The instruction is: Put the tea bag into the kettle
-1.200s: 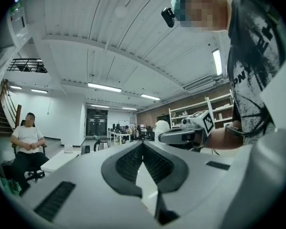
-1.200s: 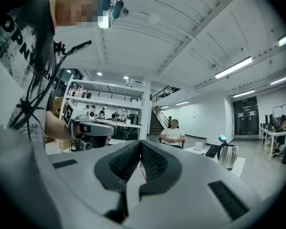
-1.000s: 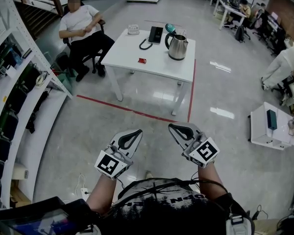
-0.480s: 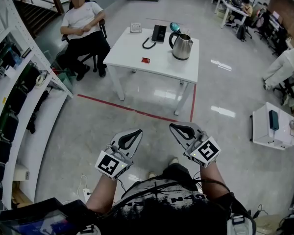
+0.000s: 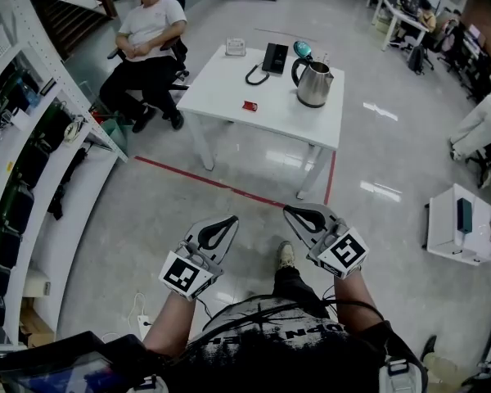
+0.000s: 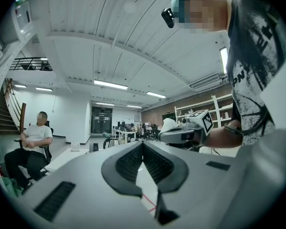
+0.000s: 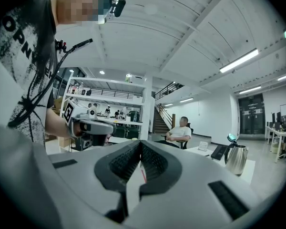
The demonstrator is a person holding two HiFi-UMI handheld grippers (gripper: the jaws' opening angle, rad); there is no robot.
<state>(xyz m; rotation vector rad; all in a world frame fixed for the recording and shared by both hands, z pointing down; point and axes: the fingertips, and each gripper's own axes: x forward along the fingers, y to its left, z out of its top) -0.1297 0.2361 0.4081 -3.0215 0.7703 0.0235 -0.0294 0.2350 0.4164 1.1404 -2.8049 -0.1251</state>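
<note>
A steel kettle (image 5: 313,84) with its lid up stands on the far right part of a white table (image 5: 229,88), well ahead of me. The small red tea bag (image 5: 250,106) lies on the table left of the kettle. My left gripper (image 5: 230,219) and right gripper (image 5: 287,211) are held side by side in front of my chest, over the floor and far short of the table. Both are shut and hold nothing. In the right gripper view the kettle (image 7: 237,159) shows beyond the shut jaws of the right gripper (image 7: 141,143). The left gripper (image 6: 143,143) points level too.
A black phone (image 5: 274,57) and a small white card (image 5: 235,47) lie at the table's far edge. A person sits in a chair (image 5: 147,51) left of the table. Shelving (image 5: 33,162) lines the left side. Red tape (image 5: 229,188) marks the floor. A small white table (image 5: 466,223) stands at right.
The table with kettle and tea bag has come closer in the head view. One foot now shows ahead between the grippers. Both grippers keep their pose and stay shut.
</note>
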